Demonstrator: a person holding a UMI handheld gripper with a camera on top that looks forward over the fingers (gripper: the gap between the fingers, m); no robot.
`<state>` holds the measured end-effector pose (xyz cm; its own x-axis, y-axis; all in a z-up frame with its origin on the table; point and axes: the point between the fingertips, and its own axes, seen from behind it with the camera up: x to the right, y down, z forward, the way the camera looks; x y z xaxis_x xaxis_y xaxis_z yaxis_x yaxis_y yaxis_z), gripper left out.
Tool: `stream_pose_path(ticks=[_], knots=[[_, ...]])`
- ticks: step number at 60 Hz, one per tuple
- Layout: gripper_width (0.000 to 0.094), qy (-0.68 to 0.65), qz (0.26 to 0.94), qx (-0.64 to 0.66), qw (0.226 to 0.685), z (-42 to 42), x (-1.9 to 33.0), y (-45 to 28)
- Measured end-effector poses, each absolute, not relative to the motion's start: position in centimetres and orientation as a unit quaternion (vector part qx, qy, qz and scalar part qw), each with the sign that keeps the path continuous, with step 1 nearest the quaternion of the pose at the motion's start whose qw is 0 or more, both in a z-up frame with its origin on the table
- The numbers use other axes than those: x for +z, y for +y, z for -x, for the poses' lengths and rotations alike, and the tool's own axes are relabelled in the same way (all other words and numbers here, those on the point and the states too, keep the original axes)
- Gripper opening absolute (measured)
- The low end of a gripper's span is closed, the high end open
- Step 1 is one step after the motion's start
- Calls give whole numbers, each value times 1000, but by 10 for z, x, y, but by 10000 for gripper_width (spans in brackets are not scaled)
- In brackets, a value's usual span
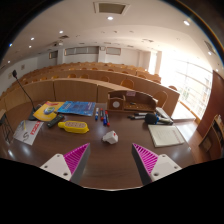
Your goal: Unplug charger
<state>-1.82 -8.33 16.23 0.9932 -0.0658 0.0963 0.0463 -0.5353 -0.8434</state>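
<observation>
A small white object (110, 137), possibly the charger, lies on the brown wooden desk (112, 160) just beyond my fingers and about midway between them. I cannot make out a cable or socket on it. My gripper (111, 161) is open and empty above the desk, its two magenta pads (75, 159) wide apart.
A yellow object (73, 126) and a blue book (75, 108) lie beyond the left finger, next to a white card (28, 131). A pale notebook (165, 134) and black items (155, 118) lie beyond the right finger. A wooden box (118, 101) stands further back. Curved rows of lecture benches (90, 78) lie behind.
</observation>
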Motion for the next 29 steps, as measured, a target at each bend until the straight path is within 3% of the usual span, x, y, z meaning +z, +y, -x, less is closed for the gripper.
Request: stream_pose_path(ticks=[29], knots=[[850,1,878,-40,476,27,156,-148]])
